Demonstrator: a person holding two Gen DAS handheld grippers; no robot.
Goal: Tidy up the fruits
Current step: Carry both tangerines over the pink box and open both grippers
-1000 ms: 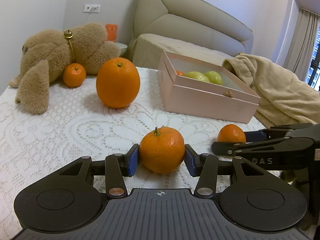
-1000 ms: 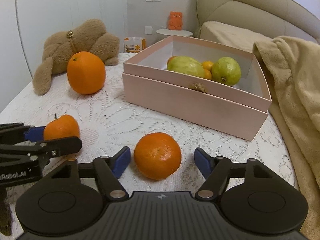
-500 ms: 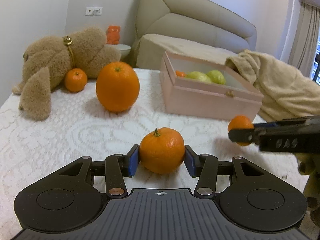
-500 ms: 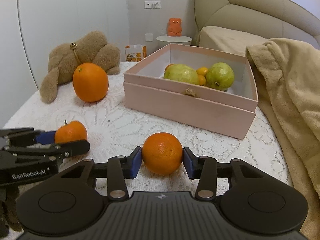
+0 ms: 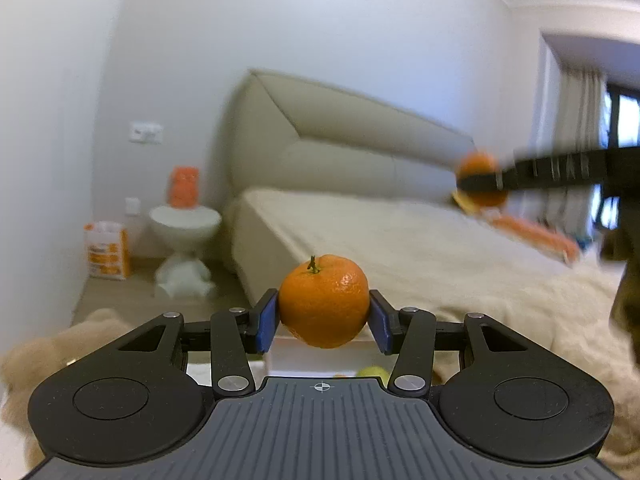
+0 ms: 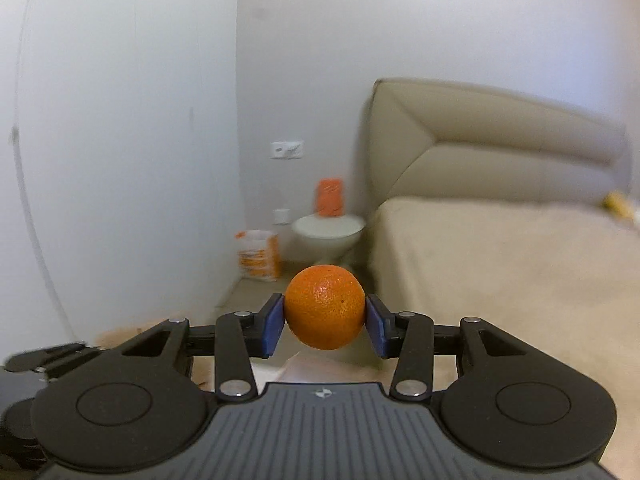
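Tangerines, 2 in all: 1 stemmed tangerine (image 5: 324,301) center frame, clamped in left gripper (image 5: 323,320); 1 orange (image 6: 325,306) center of right view, clamped in right gripper (image 6: 325,326). Both airborne w/ box barely visible at bottom edge. Risk: round, smooth fruit could slip from pads if swung fast, or bruise if squeezed harder.

Stemmed mandarin (image 5: 324,301) btwn left tongs (image 5: 323,322), w/ bed (image 5: 400,248) behind, nightstand (image 5: 185,220) left of bed, bag (image 5: 107,251) left of nightstand
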